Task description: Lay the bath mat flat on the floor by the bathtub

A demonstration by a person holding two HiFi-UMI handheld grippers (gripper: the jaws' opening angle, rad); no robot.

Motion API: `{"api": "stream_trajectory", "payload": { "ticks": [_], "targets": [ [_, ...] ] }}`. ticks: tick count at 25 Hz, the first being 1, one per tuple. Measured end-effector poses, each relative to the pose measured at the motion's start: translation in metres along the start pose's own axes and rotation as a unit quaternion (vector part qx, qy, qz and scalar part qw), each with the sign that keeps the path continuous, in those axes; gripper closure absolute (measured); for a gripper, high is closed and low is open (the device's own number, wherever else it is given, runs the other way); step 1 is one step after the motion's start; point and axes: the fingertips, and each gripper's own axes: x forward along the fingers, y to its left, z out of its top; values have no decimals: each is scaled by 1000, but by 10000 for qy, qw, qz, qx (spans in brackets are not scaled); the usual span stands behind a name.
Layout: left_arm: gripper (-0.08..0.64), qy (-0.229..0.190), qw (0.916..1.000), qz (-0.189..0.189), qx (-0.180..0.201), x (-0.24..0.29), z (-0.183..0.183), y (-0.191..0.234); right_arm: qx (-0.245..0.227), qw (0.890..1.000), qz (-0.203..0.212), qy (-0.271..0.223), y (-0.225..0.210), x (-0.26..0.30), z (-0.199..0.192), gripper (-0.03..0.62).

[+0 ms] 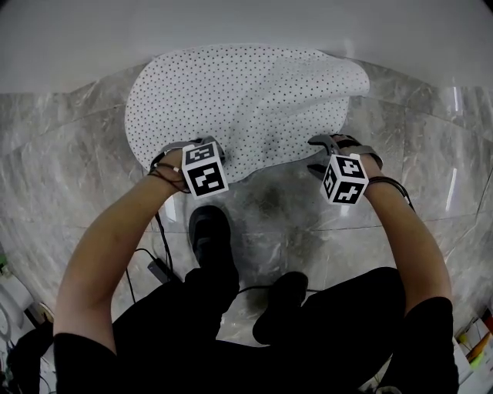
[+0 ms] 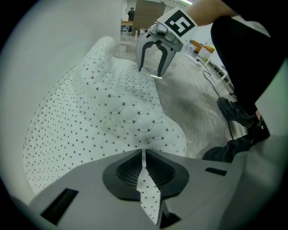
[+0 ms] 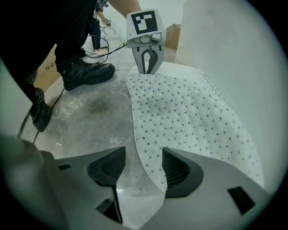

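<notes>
The white bath mat (image 1: 239, 92) with small dark dots lies on the grey marble floor (image 1: 69, 154) against the white bathtub wall (image 1: 231, 23). It is rumpled, with a raised fold along its right part. My left gripper (image 1: 199, 145) is at the mat's near left edge; in the left gripper view its jaws (image 2: 144, 164) are shut on a strip of the mat (image 2: 90, 121). My right gripper (image 1: 316, 155) hovers at the near right edge. In the right gripper view it (image 3: 143, 164) stands open, and the mat's edge (image 3: 189, 112) lies between the pads without being pressed.
The person's black shoes (image 1: 209, 231) (image 1: 281, 304) stand on the floor just behind the grippers. Black cables (image 1: 158, 254) trail at the left foot. A cardboard box (image 3: 45, 72) sits farther off along the floor.
</notes>
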Motion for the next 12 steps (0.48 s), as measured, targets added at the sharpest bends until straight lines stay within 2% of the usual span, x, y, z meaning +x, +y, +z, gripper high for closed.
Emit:
{"api": "stream_trajectory", "payload": {
  "ticks": [2,5,7,8,10,12],
  "targets": [
    [528,-38,10000,-33,-13,0,-1,-3,-153,9999,9,23,-1,9,6,308],
    [528,-93,9999,-60,-24,-1,-2,-6,127,9996,262,-45,-9,11,5,295],
    [528,-122,9999,-98,-73,-1,-4,-8,236,9996,51,-148,-22,9,6,398],
    [528,-128,9998,-129,-101,-1,-5,-9,161,9997,-126,-130,-28,9,5,546],
    [526,-120,9997,-187,-124,1,-9,-13,-124,9995,-303,3,-32,11,4,548],
    [524,-129,9996,-219,-141,2,-13,-17,-314,9991,-282,101,-31,11,4,551]
  ]
}}
